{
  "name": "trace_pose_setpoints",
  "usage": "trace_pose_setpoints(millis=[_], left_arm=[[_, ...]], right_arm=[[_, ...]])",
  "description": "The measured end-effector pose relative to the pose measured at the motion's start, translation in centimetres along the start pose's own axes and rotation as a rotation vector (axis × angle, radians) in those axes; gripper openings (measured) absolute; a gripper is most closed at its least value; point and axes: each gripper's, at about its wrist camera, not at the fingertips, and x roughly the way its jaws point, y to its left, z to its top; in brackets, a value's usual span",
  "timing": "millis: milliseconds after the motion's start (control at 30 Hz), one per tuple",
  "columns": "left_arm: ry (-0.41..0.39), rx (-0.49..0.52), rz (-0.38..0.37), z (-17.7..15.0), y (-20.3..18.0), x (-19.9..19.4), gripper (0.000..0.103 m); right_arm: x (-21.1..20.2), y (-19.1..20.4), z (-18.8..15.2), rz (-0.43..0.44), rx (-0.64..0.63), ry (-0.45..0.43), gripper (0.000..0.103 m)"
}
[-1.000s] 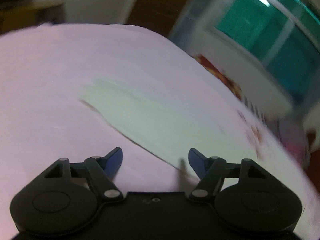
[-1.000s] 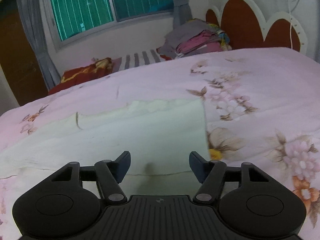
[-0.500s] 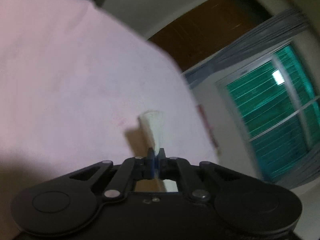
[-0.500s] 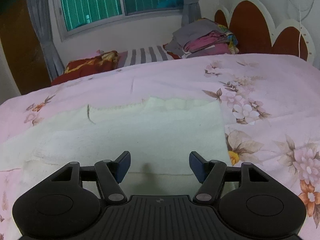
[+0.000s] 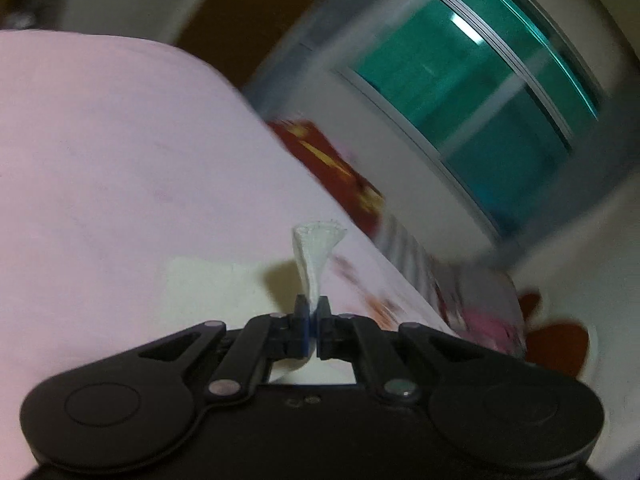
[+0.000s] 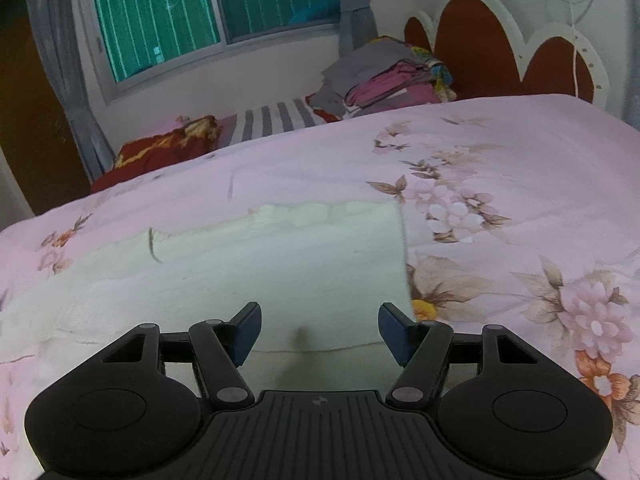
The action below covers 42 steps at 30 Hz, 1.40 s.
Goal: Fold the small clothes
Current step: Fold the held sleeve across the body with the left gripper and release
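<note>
Left claw (image 5: 313,312) pinched tight on a corner of the cream cloth (image 5: 316,256), stitched hem fanning up past the blue fingertips (image 5: 306,334). More of the same cloth (image 5: 212,292) lying flat on the pink bedspread (image 5: 120,160) just beside and behind the grip, a shadow across it. Left view badly smeared: teal window (image 5: 480,100) tilted across the upper right, red cushion (image 5: 340,172) at the bed's far edge, brown door (image 5: 248,12) behind.

Over on the right: right claw (image 6: 320,332) spread wide, blue fingertips (image 6: 246,332) well apart, nothing between them. Hovering low over the near hem of the cream cloth (image 6: 280,272), which lies spread across the flowered pink bedspread (image 6: 500,184). Straight right edge of the cloth running up from just beside the right fingertip; far edge rumpled and wavy; left part stretching off toward the frame's edge. A small dark curved mark near the far left hem, too small to say what.

Beyond the cloth: red cushion (image 6: 160,152) and a striped pillow (image 6: 276,120) along the far side of the bed, a stack of folded clothes (image 6: 384,76) in grey and pink beside the scalloped red-and-white headboard (image 6: 480,52). Teal window (image 6: 192,12) with grey curtains (image 6: 60,60) above.
</note>
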Motion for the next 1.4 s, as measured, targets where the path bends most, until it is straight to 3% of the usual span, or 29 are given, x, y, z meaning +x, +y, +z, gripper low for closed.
trace_pose_setpoints(millis=[233, 533, 700, 1033, 1067, 1133, 1167, 1200, 1300, 1400], left_arm=[[0.141, 0.279, -0.153, -6.7, -11.8, 3.6, 0.003], [0.327, 0.554, -0.283, -18.5, -20.8, 4.1, 0.003], [0.397, 0.660, -0.318, -23.1, -23.3, 4.8, 0.002], [0.493, 0.750, -0.357, -29.1, -26.3, 4.9, 0.004], [0.520, 0.756, -0.366, -29.5, -26.3, 4.9, 0.011], [0.517, 0.772, -0.406, -30.0, -26.2, 4.4, 0.038], [0.514, 0.780, -0.436, -30.1, -26.3, 3.9, 0.062], [0.500, 0.791, -0.443, -30.1, -26.2, 3.3, 0.071], [0.427, 0.818, -0.408, -29.1, -25.4, 1.3, 0.067], [0.370, 0.736, -0.330, -26.0, -22.1, -0.4, 0.063]], right_arm=[[-1.3, -3.1, 0.2, -0.013, 0.057, -0.021, 0.065], [-3.2, -7.7, 0.0, -0.034, 0.120, -0.040, 0.065], [-4.3, -10.2, -0.3, -0.054, 0.152, -0.041, 0.065], [-5.7, -13.6, -0.6, -0.081, 0.178, -0.037, 0.065], [-5.8, -13.7, -0.6, -0.081, 0.177, -0.035, 0.065], [-5.8, -13.8, -0.5, -0.079, 0.180, -0.032, 0.065], [-5.8, -13.7, -0.4, -0.074, 0.183, -0.029, 0.065], [-5.7, -13.5, -0.2, -0.069, 0.186, -0.025, 0.065], [-5.2, -12.7, 0.3, -0.046, 0.182, -0.022, 0.065], [-4.5, -11.1, 0.9, -0.010, 0.167, -0.024, 0.065]])
